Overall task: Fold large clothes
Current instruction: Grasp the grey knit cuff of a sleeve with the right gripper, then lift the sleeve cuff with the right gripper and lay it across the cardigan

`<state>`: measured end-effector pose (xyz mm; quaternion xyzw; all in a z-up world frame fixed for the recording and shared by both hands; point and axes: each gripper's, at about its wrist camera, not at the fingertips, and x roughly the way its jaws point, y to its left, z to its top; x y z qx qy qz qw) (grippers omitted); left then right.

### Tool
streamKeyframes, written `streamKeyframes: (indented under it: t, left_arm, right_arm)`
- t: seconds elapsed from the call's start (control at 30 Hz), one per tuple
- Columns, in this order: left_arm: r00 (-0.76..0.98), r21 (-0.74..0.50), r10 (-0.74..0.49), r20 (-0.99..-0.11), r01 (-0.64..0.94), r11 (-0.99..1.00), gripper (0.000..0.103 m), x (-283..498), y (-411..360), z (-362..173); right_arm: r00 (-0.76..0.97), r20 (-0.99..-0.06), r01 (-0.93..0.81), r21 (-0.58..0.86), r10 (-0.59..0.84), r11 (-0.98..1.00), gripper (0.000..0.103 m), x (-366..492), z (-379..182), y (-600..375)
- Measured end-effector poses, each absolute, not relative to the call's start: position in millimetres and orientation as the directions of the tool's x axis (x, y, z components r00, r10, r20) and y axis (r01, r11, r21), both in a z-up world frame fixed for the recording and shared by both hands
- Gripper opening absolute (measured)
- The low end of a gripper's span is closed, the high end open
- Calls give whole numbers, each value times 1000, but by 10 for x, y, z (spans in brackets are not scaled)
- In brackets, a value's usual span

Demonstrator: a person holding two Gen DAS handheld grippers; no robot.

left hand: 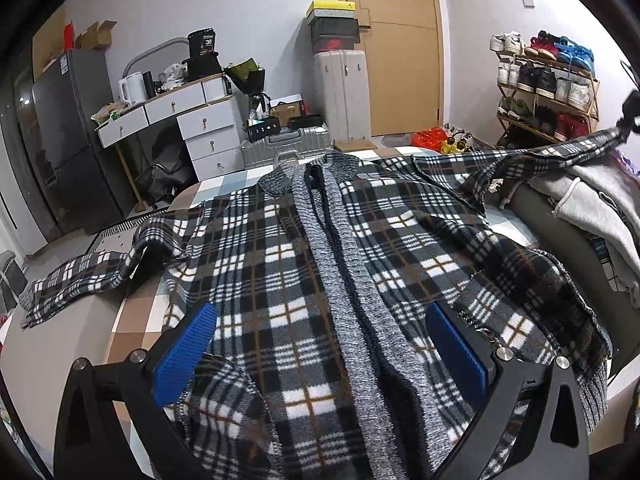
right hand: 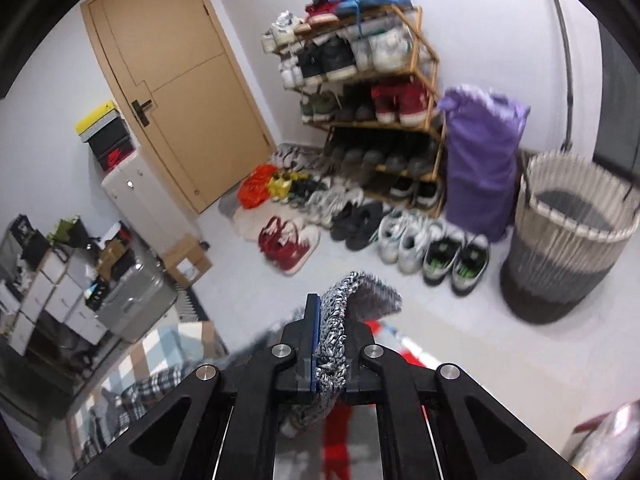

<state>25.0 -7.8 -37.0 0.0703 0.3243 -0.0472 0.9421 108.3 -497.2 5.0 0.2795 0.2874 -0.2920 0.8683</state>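
**Right gripper lifts a cuff while the left waits over the jacket**

A plaid jacket [left hand: 280, 280] with a grey knit placket and collar lies spread front-up across the bed [left hand: 132, 320], collar toward the far edge. One sleeve trails off the bed's left side; the other sleeve [left hand: 560, 152] is stretched out to the right and raised off the bed, its end pinched in the right gripper [left hand: 630, 114] at the frame's edge.

From the right wrist view, the right gripper [right hand: 330, 332] points downward over the floor, jaws clamped on the sleeve's grey knit cuff [right hand: 352, 300], which flops over to the right.

The left gripper [left hand: 320, 344] tilts down over the jacket's hem, its blue-padded jaws wide apart with nothing pinched
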Motion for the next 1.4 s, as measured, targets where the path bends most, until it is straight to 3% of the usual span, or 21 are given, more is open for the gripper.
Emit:
streamKeyframes:
  t: [0.33, 0.63, 0.8, 0.9, 1.07, 1.13, 1.3, 1.4]
  left_arm:
    - [796, 63, -60, -602, 123, 990, 102, 266, 198, -289]
    - [815, -42, -83, -573, 71, 997, 102, 236, 736, -117]
    - [829, -142, -101, -549, 27, 990, 102, 192, 1034, -32]
    - [835, -164, -94, -542, 4, 986, 102, 173, 1138, -32]
    - [824, -206, -115, -555, -2, 978, 102, 198, 1222, -75]
    - [820, -220, -125, -559, -1, 975, 102, 200, 1229, -98]
    - [826, -236, -148, -544, 19, 972, 102, 162, 1252, -72]
    - [827, -249, -161, -539, 26, 968, 102, 143, 1269, -69]
  right_arm:
    - [626, -474, 724, 58, -619, 687, 5, 1819, 1483, -4001]
    - [808, -452, 434, 24, -377, 901, 5, 2512, 1643, -2255]
    - [828, -539, 214, 47, -156, 976, 5, 2944, 1236, -1063]
    - [786, -618, 86, 134, 15, 987, 5, 3131, 783, -411]
    - [647, -742, -53, 184, 174, 982, 5, 3492, -325, 723]
    - [576, -775, -74, 266, 259, 961, 5, 3590, -741, 1029]
    - [478, -824, -108, 289, 305, 951, 6, 3608, -1526, 1577]
    - [445, -821, -132, 334, 357, 933, 7, 3582, -1705, 1678]
